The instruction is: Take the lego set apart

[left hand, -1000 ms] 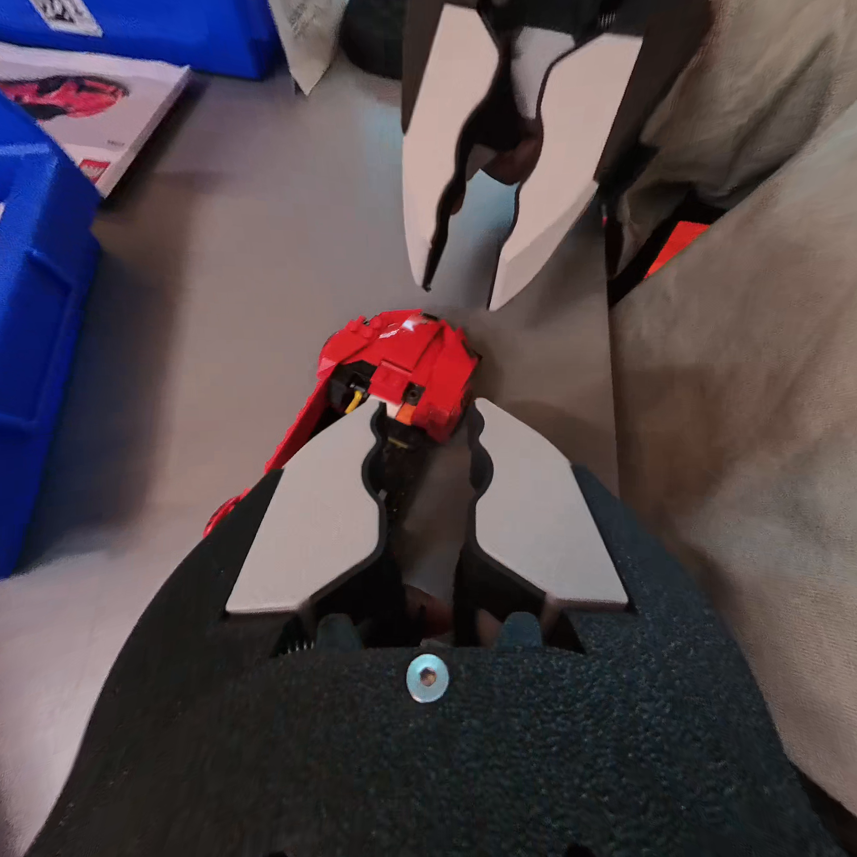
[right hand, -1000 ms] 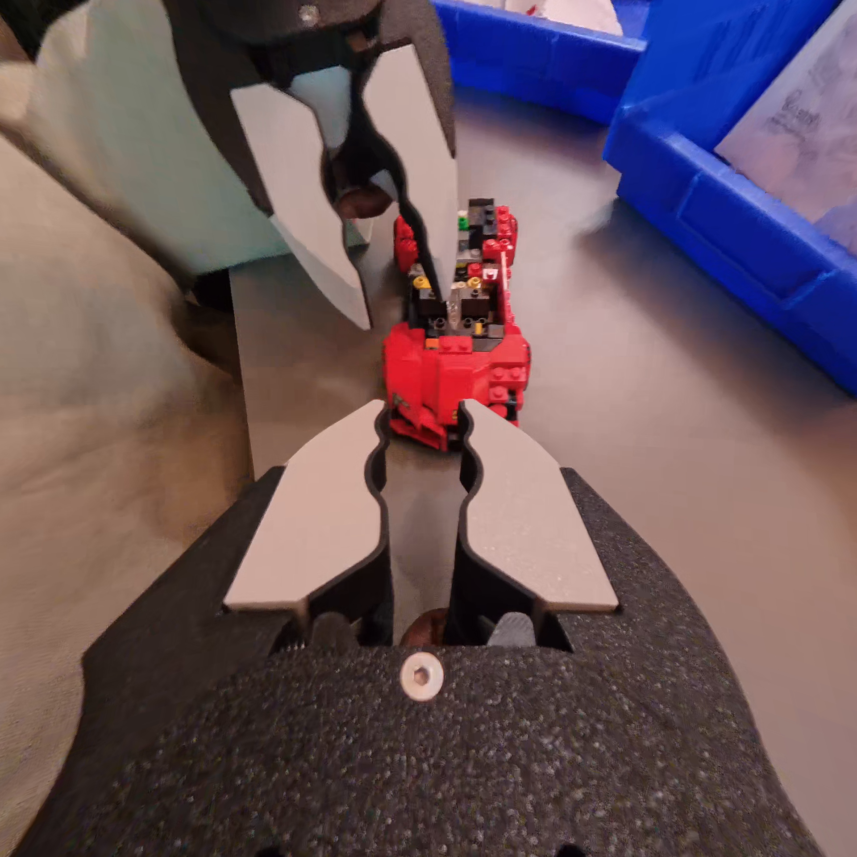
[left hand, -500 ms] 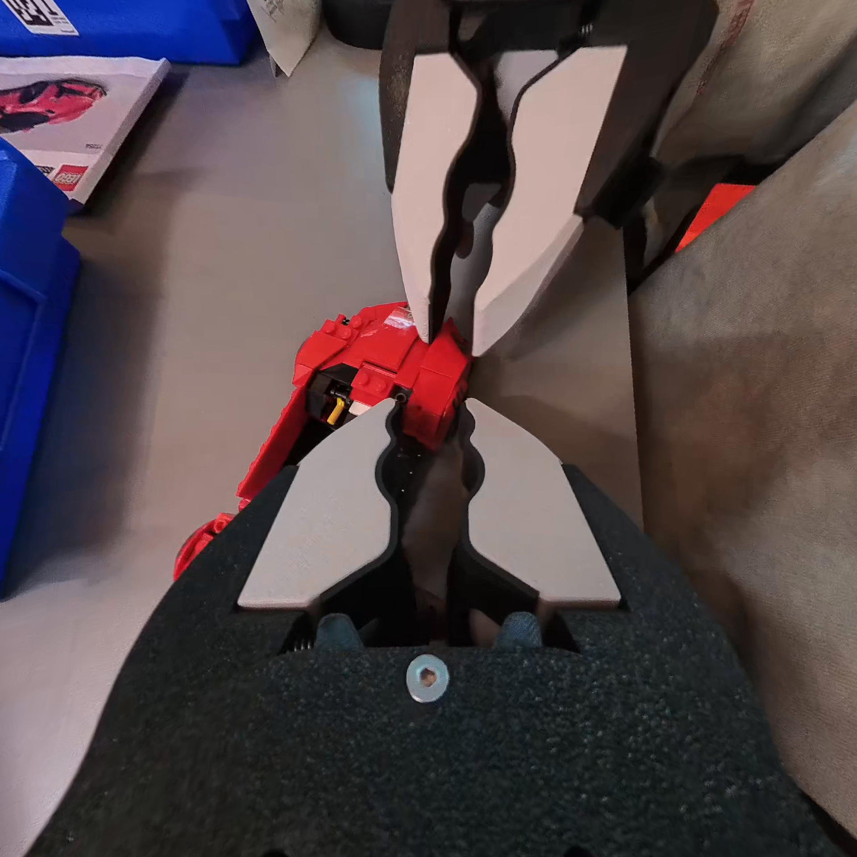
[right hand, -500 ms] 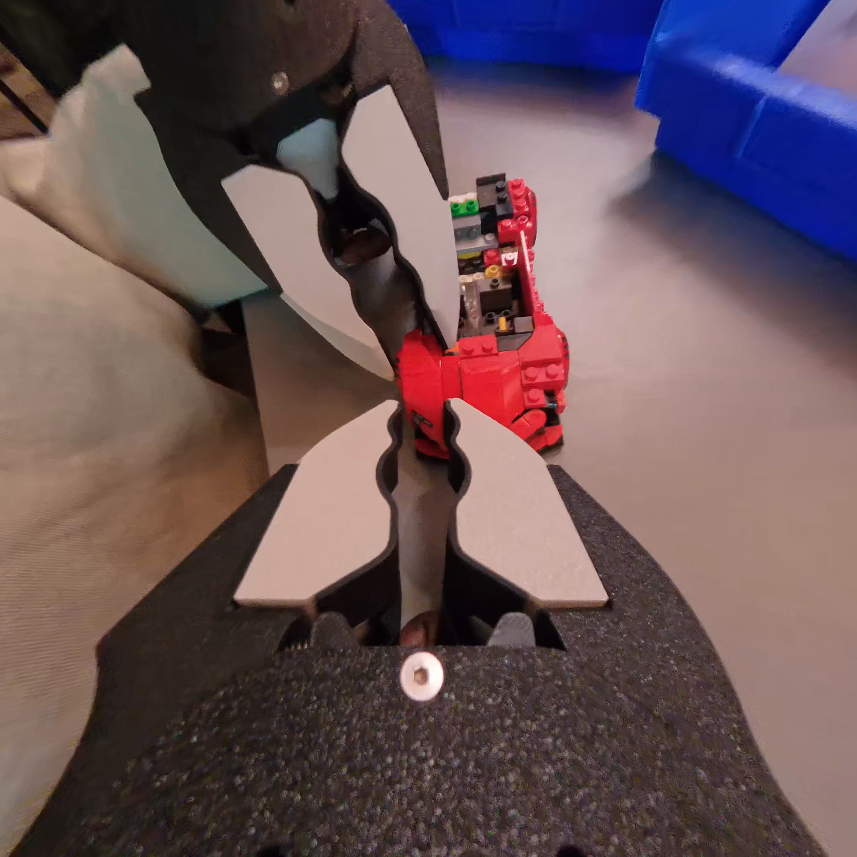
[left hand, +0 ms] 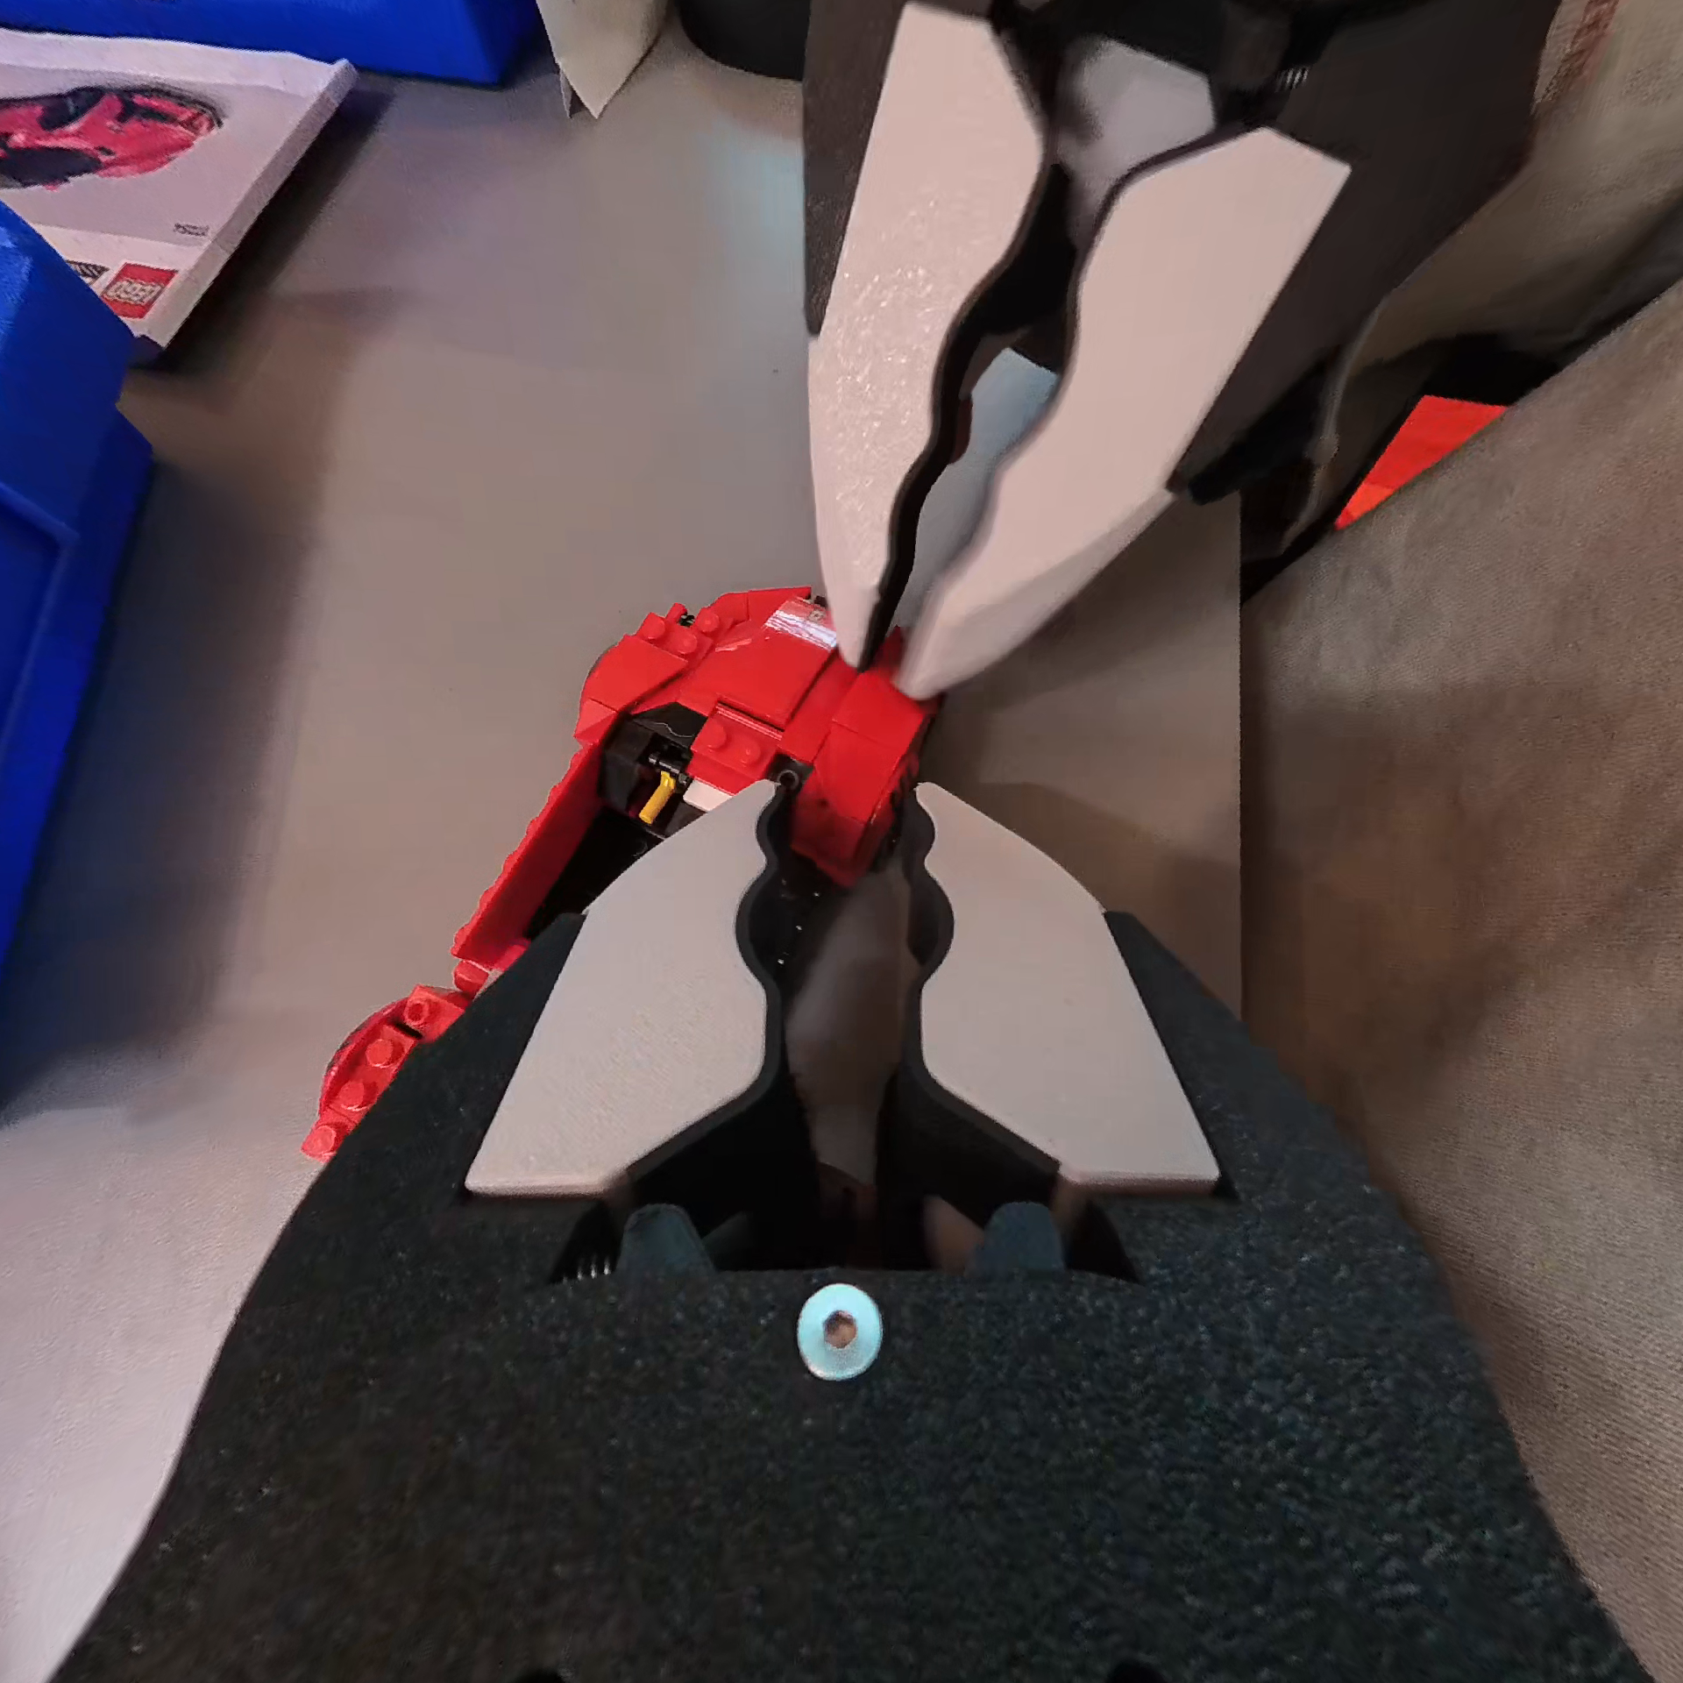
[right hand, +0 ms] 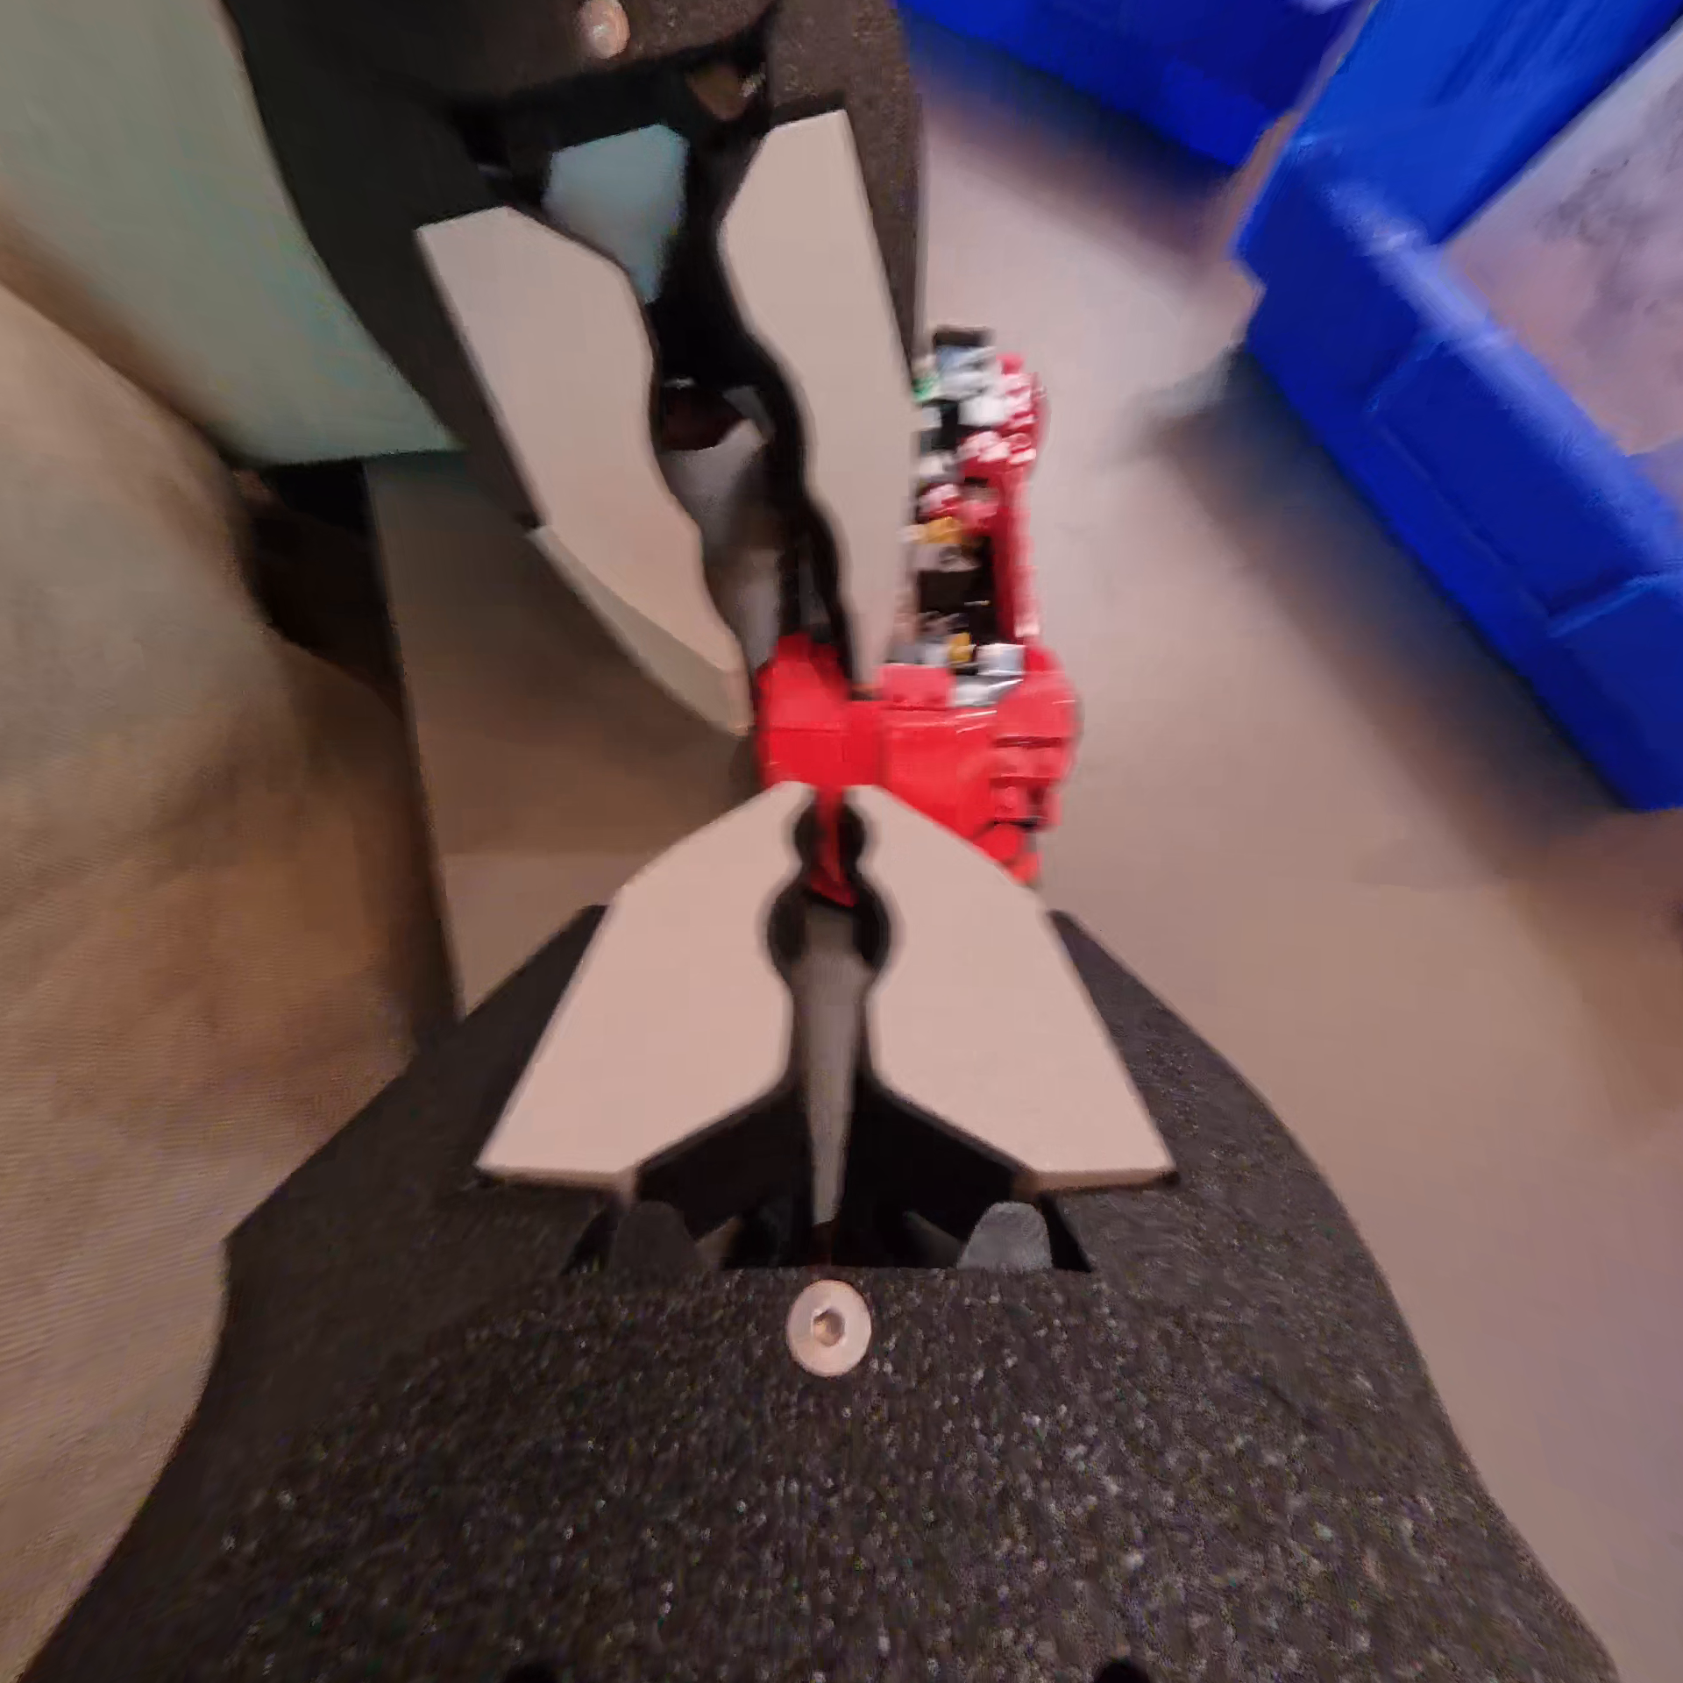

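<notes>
A red lego car (left hand: pixel 729 692) with black inner parts lies on the grey table (left hand: pixel 455 546). My left gripper (left hand: pixel 842 797) has its fingertips on either side of the car's red end block and is shut on it. It also shows from above in the right wrist view (right hand: pixel 801 692). My right gripper (right hand: pixel 829 801) faces it from the other side and is pinched on a thin red piece at the same end of the car (right hand: pixel 956 738). It also shows in the left wrist view (left hand: pixel 888 669). The right wrist view is blurred.
Blue bins stand to the left (left hand: pixel 55 637) and in the right wrist view (right hand: pixel 1457 455). An instruction booklet (left hand: pixel 155 164) lies at the far left. Beige cloth (left hand: pixel 1457 911) lies past the table edge, right beside the grippers.
My right gripper has moved in to the car's end and closed from open onto the red piece. My left gripper's fingers have narrowed onto the end block.
</notes>
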Tool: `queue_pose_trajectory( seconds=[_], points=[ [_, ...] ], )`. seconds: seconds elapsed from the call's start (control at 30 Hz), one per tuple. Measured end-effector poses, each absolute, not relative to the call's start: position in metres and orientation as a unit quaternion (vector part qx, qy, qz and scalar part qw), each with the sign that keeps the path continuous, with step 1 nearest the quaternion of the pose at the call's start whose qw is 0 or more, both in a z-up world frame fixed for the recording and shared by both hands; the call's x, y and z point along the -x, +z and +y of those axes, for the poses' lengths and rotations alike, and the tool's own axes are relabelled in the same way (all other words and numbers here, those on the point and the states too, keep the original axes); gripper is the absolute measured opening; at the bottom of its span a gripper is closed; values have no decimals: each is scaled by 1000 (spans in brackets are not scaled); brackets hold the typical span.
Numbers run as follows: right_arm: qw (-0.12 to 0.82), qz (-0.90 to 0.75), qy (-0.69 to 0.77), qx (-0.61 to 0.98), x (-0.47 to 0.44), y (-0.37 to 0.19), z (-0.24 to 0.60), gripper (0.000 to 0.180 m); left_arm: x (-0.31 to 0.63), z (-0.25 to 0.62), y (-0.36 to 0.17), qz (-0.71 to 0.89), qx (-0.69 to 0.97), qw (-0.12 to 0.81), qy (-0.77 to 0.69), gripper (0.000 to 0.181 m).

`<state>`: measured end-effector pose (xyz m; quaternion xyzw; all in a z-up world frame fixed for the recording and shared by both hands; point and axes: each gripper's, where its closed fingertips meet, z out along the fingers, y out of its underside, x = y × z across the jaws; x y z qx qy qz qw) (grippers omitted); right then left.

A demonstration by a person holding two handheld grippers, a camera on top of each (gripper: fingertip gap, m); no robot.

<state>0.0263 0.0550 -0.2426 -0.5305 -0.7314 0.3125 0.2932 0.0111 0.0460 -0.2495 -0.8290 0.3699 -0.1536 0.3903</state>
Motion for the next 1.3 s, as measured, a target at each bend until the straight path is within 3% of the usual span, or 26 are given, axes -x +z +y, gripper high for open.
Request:
queue_pose_trajectory(
  seconds=[0.17,0.27,0.43,0.9,1.3],
  points=[
    [271,-739,328,521,-30,-248,42,0,-11,48,-249,370,825,399,-153,22],
    [264,-666,409,566,-38,-236,52,27,-11,47,-249,368,823,404,-154,22],
    [187,-606,431,642,-53,-255,51,34,-12,47,-249,370,824,402,-147,22],
    [65,-465,535,703,-39,-250,58,12,-13,49,-249,370,821,413,-138,23],
    [110,-466,570,668,-37,-233,59,2,-13,49,-250,366,819,419,-141,23]
  ],
)
